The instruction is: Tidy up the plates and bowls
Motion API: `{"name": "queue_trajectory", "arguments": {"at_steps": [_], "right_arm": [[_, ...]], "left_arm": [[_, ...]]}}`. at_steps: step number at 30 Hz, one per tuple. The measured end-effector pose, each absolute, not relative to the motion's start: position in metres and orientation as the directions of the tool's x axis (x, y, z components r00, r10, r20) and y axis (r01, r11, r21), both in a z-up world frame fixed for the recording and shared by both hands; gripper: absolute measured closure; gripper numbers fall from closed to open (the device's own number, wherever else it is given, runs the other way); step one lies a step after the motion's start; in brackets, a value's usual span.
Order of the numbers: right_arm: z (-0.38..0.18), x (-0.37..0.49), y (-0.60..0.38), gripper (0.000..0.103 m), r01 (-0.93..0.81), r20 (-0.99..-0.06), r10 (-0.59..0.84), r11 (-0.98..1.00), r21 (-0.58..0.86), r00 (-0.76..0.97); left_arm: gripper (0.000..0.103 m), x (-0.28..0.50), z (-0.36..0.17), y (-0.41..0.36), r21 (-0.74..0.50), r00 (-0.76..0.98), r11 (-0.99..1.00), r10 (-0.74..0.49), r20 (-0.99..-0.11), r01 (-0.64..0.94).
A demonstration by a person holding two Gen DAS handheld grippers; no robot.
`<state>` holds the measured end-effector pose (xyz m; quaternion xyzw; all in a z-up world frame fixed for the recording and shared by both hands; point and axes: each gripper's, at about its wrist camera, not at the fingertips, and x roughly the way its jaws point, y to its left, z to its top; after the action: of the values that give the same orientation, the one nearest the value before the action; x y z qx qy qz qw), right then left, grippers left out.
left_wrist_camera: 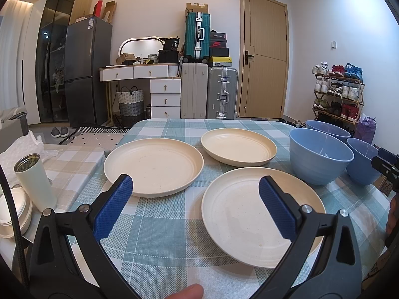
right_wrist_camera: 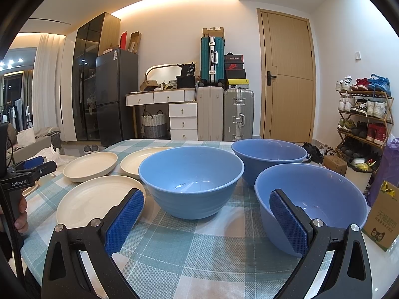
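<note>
Checked tablecloth (left_wrist_camera: pixel 159 236) fills my view, teal and white squares, with a lived-in room behind it: fridge (left_wrist_camera: pixel 87 72), stacked suitcases (left_wrist_camera: pixel 209 89), a wooden door (left_wrist_camera: pixel 264 54) and a shoe rack (left_wrist_camera: pixel 336 94).

On my left gripper (left_wrist_camera: pixel 195 186), jaws are spread wide and hold nothing. The near plate (left_wrist_camera: pixel 239 211) lies flat on the cloth; my right pad (left_wrist_camera: pixel 276 209) hangs over its middle, while the left pad (left_wrist_camera: pixel 112 209) sits outside its rim, by the left plate (left_wrist_camera: pixel 153 165). A third plate (left_wrist_camera: pixel 238 145) rests farther back, close to the other two but apart from them.

Over to my right gripper (right_wrist_camera: pixel 207 199): also wide open, empty. The middle bowl (right_wrist_camera: pixel 190 177) stands upright just ahead, framed between the pads. The right bowl (right_wrist_camera: pixel 309 196) sits partly behind my right pad (right_wrist_camera: pixel 289 221). A back bowl (right_wrist_camera: pixel 269 152) stands beyond them.

Off the table's left edge I see a white tumbler (left_wrist_camera: pixel 35 182) and crumpled wrap (left_wrist_camera: pixel 25 147). On the right edge, a small carton (right_wrist_camera: pixel 379 219) stands just beside the right bowl.
</note>
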<state>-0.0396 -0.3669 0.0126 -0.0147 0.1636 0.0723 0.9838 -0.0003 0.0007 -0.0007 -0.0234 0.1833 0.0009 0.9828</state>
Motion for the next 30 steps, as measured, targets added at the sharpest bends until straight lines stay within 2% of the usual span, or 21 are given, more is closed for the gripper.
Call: {"name": "queue_trajectory", "arguments": {"at_steps": [30], "right_arm": [[0.0094,-0.0366,-0.3656,0.000,-0.148,-0.343,0.129,0.989,-0.027,0.930]], "left_arm": [[0.002,0.0012,0.0047,0.0053,-0.049,0.928,0.998,0.006,-0.373,-0.026]]}}
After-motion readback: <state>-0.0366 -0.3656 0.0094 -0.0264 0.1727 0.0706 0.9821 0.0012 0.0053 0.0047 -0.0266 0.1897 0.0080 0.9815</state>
